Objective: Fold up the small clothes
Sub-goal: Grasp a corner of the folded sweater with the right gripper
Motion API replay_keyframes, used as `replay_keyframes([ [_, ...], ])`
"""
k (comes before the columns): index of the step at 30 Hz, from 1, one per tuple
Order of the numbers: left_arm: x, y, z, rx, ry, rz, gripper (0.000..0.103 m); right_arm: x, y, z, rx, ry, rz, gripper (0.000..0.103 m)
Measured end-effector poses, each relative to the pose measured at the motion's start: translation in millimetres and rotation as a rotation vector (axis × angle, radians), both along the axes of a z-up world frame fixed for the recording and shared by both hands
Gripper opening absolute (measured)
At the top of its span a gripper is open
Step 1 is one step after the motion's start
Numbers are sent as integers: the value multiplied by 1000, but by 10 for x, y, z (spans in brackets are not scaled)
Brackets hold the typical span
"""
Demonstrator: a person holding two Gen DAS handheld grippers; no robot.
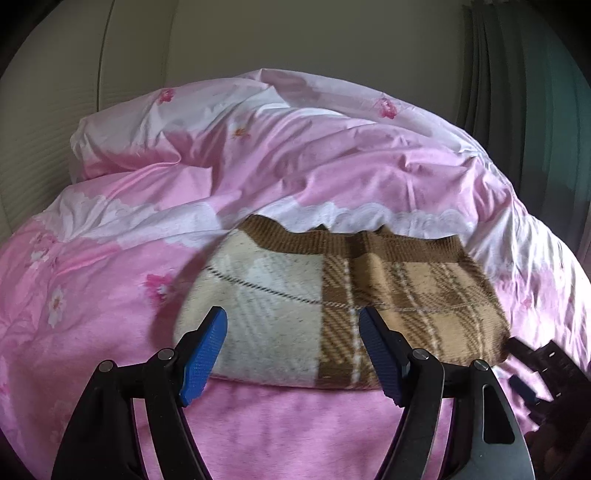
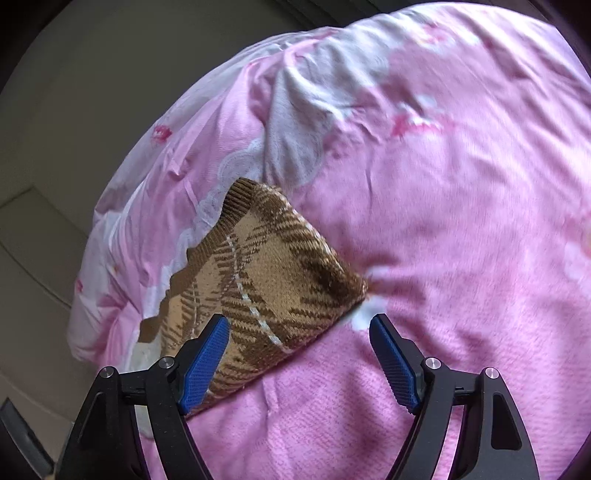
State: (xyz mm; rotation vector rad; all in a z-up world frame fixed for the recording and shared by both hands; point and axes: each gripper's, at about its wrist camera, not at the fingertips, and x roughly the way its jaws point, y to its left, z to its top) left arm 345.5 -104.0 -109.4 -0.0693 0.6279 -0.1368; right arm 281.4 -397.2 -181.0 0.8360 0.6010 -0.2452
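A small plaid knit garment [image 1: 332,295], cream on its left half and brown on its right, lies folded flat on a pink flowered duvet [image 1: 258,177]. My left gripper [image 1: 291,311] hovers over its near edge, open, with nothing pinched between the blue pads. In the right wrist view the same garment [image 2: 266,280] shows its brown ribbed hem toward the top left. My right gripper [image 2: 298,318] stands open by its near right corner, the left pad over the cloth and the right pad over bedding. The right gripper [image 1: 535,373] also shows, blurred, at the right edge of the left wrist view.
The rumpled duvet covers the whole bed and heaps up behind the garment [image 1: 177,122]. A pale wall [image 1: 295,33] stands beyond it and a grey-green curtain [image 1: 524,74] hangs at the right. The bed's left edge [image 2: 85,332] drops to a light floor.
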Motion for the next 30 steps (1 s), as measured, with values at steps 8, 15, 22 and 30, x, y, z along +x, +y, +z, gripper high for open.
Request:
replay_keyframes([
  [8, 163, -2, 69, -11, -14, 47, 75, 194, -69, -227, 53, 23, 3, 79],
  [15, 232, 75, 42, -16, -8, 59, 75, 420, -143, -352, 110, 26, 3, 88],
  [22, 275, 107, -28, -14, 10, 59, 75, 597, -158, -380, 168, -18, -35, 93],
  [30, 293, 204, -70, -24, 22, 70, 75, 537, -129, -431, 265, -96, 12, 53],
])
